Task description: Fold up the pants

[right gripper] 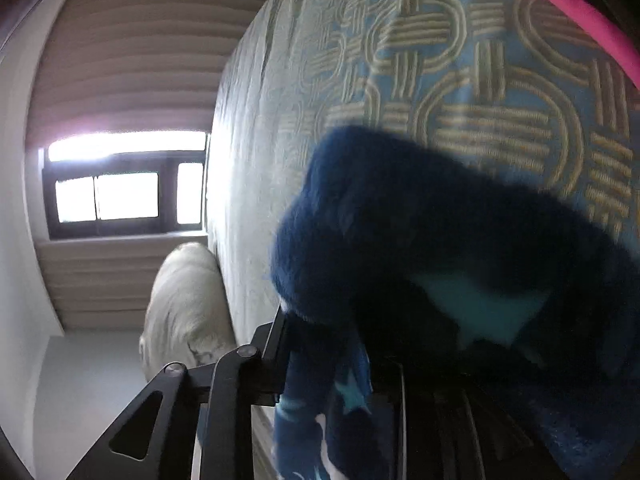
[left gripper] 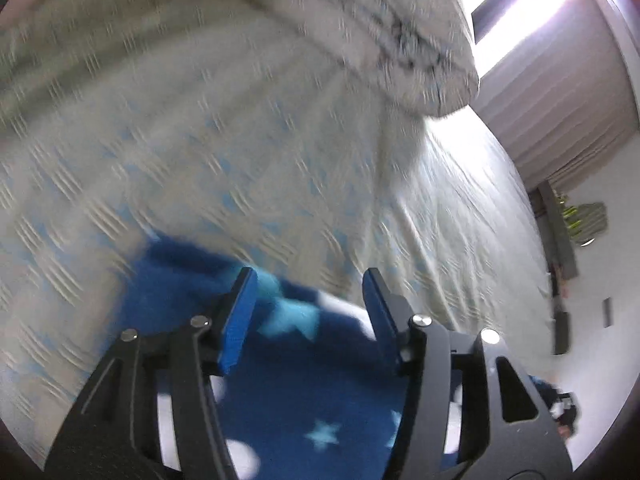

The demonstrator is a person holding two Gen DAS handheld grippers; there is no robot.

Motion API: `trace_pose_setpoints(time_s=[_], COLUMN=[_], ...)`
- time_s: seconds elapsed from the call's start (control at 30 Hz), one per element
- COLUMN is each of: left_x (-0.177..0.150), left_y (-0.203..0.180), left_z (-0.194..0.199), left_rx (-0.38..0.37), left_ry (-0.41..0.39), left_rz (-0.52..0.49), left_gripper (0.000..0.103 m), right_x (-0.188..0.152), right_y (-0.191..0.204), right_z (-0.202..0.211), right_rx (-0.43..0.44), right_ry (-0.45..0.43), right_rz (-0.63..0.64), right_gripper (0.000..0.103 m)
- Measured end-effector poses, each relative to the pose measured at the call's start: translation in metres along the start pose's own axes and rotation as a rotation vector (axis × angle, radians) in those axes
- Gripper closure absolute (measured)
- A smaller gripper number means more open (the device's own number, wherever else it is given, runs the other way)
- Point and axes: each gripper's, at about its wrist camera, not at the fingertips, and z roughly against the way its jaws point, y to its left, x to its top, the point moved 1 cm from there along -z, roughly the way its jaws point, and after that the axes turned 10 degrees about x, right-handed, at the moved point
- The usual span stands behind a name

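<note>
The pants (left gripper: pixel 304 360) are dark blue fleece with pale blue and white stars, lying on a patterned bedspread (left gripper: pixel 200 168). My left gripper (left gripper: pixel 310 292) is open just above them, its blue-padded fingers (left gripper: pixel 240 320) spread wide with nothing between them. The left wrist view is blurred by motion. In the right wrist view my right gripper (right gripper: pixel 332 360) is shut on a bunch of the pants (right gripper: pixel 440 248), which bulges over the fingers and hides most of them. The right camera is rolled sideways.
A white patterned pillow (left gripper: pixel 380 28) lies at the far side of the bed, also showing in the right wrist view (right gripper: pixel 184 304). Beyond are curtains (left gripper: pixel 560 92), a bright window (right gripper: pixel 120 196) and a white wall. A pink strip (right gripper: pixel 580 16) crosses the top right corner.
</note>
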Motion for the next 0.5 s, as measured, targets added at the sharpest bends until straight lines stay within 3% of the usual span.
trace_pose_setpoints(time_s=[0.1,0.17,0.37,0.43,0.5], left_x=[0.005,0.004,-0.018,-0.028,-0.039], left_y=[0.023,0.042,0.069,0.07,0.073], left_z=[0.027,0.043,0.064,0.066,0.069], left_rx=[0.011,0.008,0.02,0.038,0.045], left_ry=[-0.073,-0.122,-0.166,-0.18,-0.19], left_rz=[-0.021,-0.028,-0.115,-0.168,-0.224], left_gripper=[0.047,0.047,0.047,0.054,0.054], right_x=[-0.004,-0.013,-0.067,-0.097,-0.122], right_y=[0.019,0.034,0.074,0.091,0.102], right_z=[0.021,0.036,0.045,0.037,0.032], right_rx=[-0.045,-0.063,-0.071,-0.077,-0.082], right_ry=[-0.076,-0.109,-0.052,-0.001,0.024], right_rz=[0.101,0.166,0.291,0.346,0.402], right_gripper=[0.046,0.041,0.04,0.04,0.04])
